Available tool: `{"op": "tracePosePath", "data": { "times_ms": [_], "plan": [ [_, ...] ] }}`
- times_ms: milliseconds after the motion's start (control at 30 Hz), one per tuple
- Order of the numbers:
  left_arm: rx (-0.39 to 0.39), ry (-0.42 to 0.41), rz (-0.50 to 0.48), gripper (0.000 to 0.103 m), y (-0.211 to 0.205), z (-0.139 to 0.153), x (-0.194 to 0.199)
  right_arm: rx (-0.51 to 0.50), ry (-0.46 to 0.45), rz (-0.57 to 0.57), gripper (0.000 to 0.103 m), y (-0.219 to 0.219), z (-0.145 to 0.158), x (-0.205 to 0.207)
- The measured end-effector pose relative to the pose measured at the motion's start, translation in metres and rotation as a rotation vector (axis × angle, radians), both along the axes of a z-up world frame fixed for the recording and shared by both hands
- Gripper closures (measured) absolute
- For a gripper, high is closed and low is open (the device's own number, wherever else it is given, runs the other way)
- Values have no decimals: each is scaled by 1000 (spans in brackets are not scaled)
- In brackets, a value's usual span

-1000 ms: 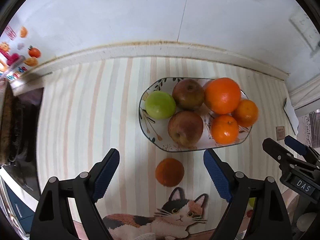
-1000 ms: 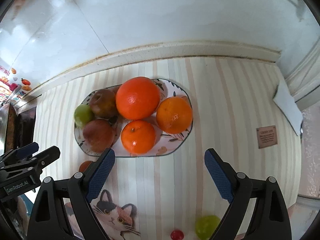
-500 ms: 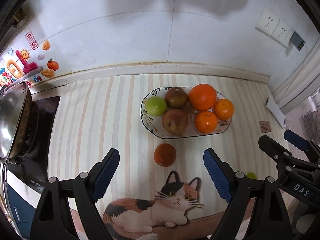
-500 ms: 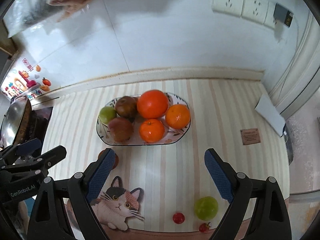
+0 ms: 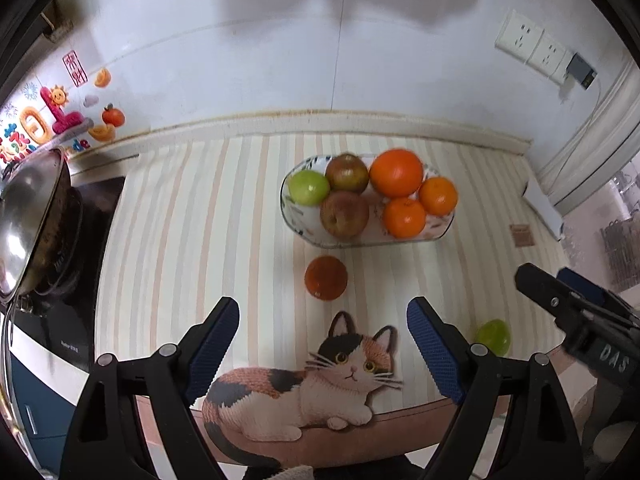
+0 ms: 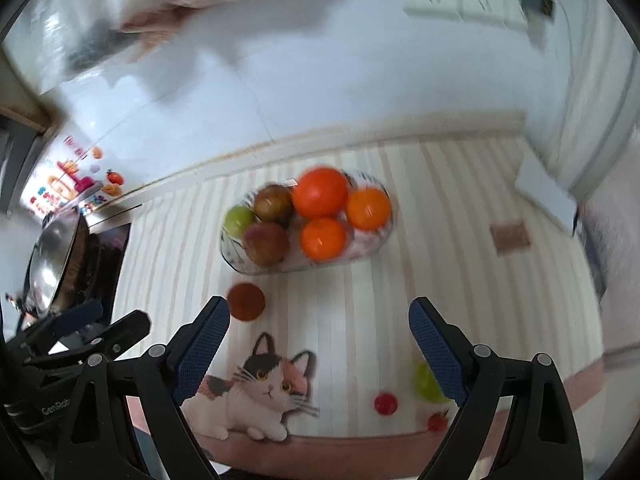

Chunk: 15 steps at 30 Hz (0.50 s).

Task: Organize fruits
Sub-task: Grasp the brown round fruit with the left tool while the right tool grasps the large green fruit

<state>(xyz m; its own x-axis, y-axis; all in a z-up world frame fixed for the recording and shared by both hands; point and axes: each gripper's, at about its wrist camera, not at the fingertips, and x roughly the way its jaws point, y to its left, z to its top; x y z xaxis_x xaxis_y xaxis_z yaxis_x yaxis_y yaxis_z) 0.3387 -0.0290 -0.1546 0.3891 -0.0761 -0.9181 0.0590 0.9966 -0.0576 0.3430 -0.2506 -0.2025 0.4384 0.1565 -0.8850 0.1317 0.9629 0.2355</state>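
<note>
**Inspector:** Both tools are hanging above the striped counter with nothing in them. The left gripper is showing its jaws spread wide and empty; the right gripper is likewise standing released, though its view is smearing with motion blur.

**Assistant:** Where is the outstanding fruit lying?

**Inspector:** A dark orange is sitting on the counter just in front of the plate, apart from its rim. A green fruit is resting near the front edge to the right, and two small red fruits are lying close by it in the right view.

**Assistant:** And the plate?

**Inspector:** It is holding six pieces: a green apple at the left end, two reddish-brown apples, and three oranges crowding the right end.

**Assistant:** Recommended handling?

**Inspector:** In my judgement the dark orange is the likeliest next pick. I am advising a descent with the pads straddling its widest part, closing gently since it rolls, then placing into the barer front-left patch of the plate, avoiding knocking the piled fruit.
</note>
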Motion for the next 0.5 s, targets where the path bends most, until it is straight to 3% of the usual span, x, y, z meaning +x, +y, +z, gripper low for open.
{"op": "tracePosePath", "data": {
  "times_ms": [267,500],
  "plan": [
    [44,128,16,17,-4,-63,13,57,207,-196,10,-76,-99,-1],
    [65,218,28,17,-6,-106,27,5,355,-224,10,-90,-151,-12]
  ]
}}
